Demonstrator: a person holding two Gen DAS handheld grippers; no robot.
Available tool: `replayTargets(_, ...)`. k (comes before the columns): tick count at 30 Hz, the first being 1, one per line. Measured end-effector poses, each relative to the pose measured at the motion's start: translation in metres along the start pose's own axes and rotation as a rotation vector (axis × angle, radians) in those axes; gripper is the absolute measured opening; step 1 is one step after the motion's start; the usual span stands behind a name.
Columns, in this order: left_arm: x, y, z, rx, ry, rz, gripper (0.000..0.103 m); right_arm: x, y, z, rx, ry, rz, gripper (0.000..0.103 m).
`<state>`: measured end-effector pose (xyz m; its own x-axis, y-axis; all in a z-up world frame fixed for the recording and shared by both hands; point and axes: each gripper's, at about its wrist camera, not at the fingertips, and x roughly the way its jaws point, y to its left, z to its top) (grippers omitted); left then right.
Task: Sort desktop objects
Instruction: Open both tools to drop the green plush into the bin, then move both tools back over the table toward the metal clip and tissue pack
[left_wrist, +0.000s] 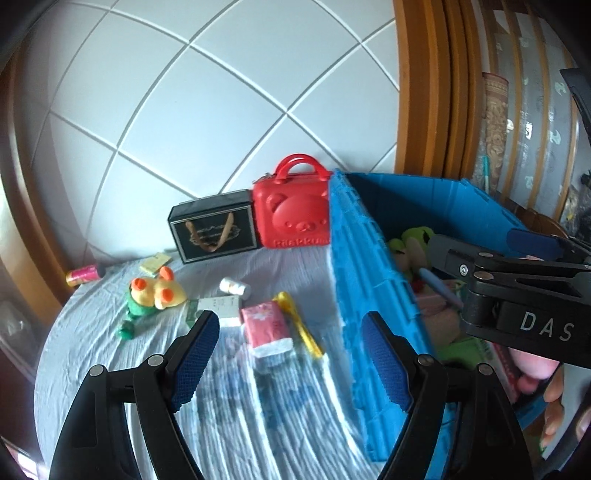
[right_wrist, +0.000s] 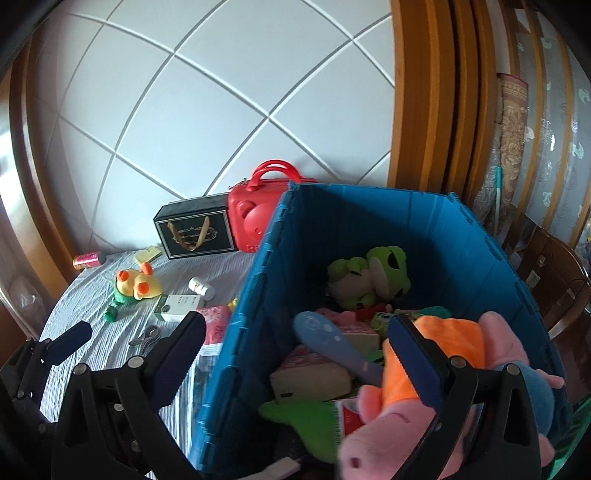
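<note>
Both grippers hover with jaws spread, gripping nothing — left gripper (left_wrist: 290, 354) over the cloth, right gripper (right_wrist: 295, 354) astride the blue crate's (right_wrist: 236, 339) near wall.

Toys fill the crate at right; a pink packet (left_wrist: 267, 326), white box (left_wrist: 218, 310) and duck plush (left_wrist: 157, 295) lie centre-left — likely within the left's reach for sorting.
</note>
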<state>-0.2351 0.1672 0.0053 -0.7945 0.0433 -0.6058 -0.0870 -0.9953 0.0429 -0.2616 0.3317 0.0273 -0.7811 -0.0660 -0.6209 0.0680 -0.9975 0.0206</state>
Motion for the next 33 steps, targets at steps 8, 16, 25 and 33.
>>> replayTargets(8,0.006,0.104,-0.026,-0.053,0.050,0.083,0.080,0.022,0.112,-0.002,-0.092,0.035,0.084,0.100)
replayTargets(16,0.035,0.190,-0.062,-0.101,0.131,0.123,0.080,0.070,0.196,-0.024,-0.096,0.121,0.145,0.100)
replayTargets(25,0.094,0.252,-0.102,-0.172,0.284,0.184,0.080,0.142,0.234,-0.063,-0.095,0.284,0.163,0.103)
replayTargets(33,0.144,0.298,-0.126,-0.242,0.380,0.282,0.080,0.221,0.242,-0.071,-0.067,0.398,0.223,0.103)
